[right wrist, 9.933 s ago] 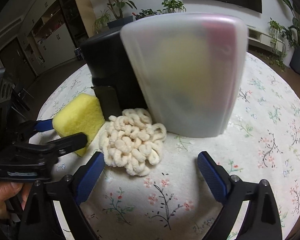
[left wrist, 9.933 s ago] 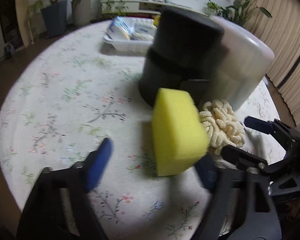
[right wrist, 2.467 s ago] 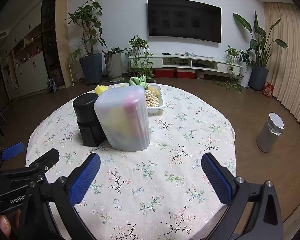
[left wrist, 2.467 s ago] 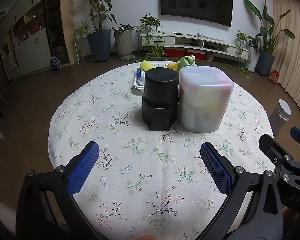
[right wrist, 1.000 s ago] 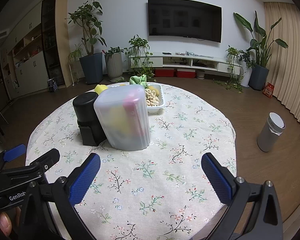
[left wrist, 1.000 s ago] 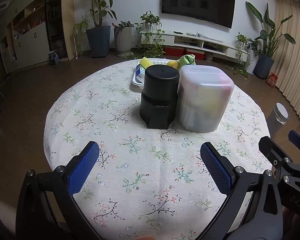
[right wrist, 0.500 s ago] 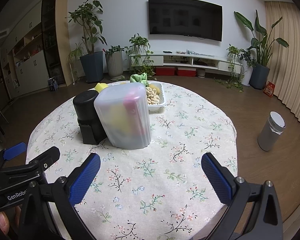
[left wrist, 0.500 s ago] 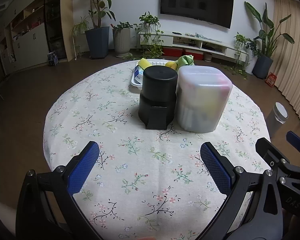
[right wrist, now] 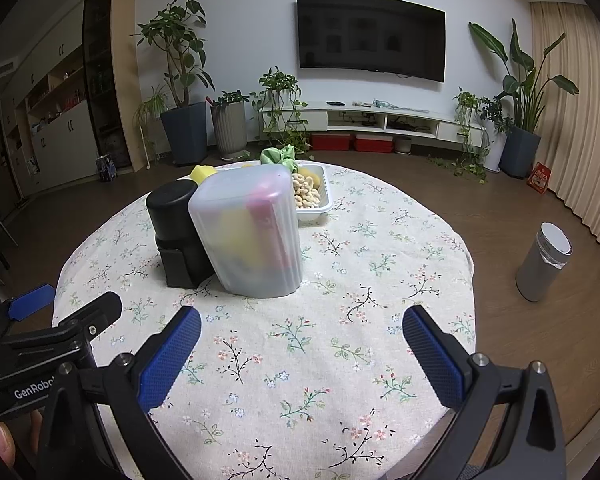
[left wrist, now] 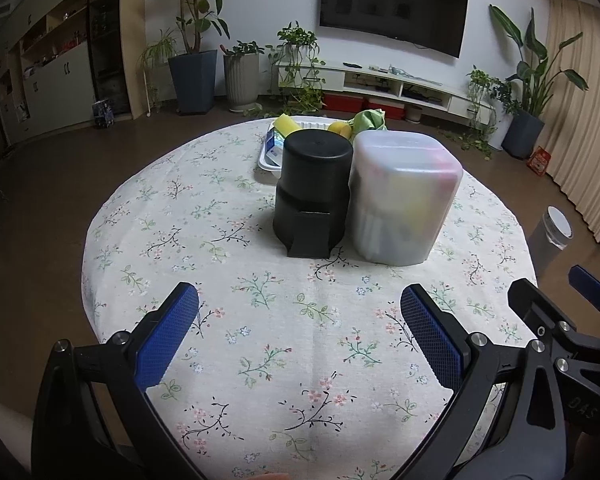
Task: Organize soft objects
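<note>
Covering the round table, a floral cloth (left wrist: 308, 320) lies beneath both grippers' spread, empty jaws.

Behind the black cylindrical canister (left wrist: 312, 188) and the frosted translucent plastic container (left wrist: 400, 196), most of the white plastic tray (left wrist: 269, 160) is hidden in the left wrist view. The container's yellow and pink contents show only as blurred shapes. The green soft item (right wrist: 280, 157) in the tray is partly covered.

Dim, even indoor light falls from overhead, leaving soft shadows. Both views are sharp but bow strongly toward black fisheye corners.
</note>
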The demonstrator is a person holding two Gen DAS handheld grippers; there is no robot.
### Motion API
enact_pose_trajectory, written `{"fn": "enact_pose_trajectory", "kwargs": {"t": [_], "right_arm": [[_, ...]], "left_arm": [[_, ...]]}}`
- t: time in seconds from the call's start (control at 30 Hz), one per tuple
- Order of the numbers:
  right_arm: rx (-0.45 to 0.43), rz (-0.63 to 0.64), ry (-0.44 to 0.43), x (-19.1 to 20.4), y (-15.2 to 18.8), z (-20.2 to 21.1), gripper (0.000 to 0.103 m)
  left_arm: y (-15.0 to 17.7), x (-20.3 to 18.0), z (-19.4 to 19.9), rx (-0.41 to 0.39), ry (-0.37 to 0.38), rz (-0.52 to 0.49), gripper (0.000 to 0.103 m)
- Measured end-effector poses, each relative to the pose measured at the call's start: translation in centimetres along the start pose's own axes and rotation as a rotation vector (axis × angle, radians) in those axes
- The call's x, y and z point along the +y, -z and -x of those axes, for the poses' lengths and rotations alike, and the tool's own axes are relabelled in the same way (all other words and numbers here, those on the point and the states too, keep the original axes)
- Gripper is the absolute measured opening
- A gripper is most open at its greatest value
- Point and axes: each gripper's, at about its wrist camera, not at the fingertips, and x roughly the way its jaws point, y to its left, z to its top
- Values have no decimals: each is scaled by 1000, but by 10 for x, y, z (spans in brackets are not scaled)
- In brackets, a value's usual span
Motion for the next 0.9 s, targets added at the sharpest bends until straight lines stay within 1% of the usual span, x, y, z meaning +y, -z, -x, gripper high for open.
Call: {"fn": "enact_pose_trajectory", "kwargs": {"t": [0.23, 0.33, 0.5, 0.9], "right_arm": [[2, 0, -1, 0, 0, 0, 103], [6, 1, -4, -1, 2, -1, 103], [10, -5, -7, -1, 1, -1, 103], [12, -9, -8, 2, 4, 1, 103]], "left_arm": [[0, 0, 2, -11, -5, -4, 103], [1, 0, 0, -3, 4, 1, 103], [2, 4, -3, 5, 0, 15, 103], [1, 5, -2, -16, -19, 5, 103]]}}
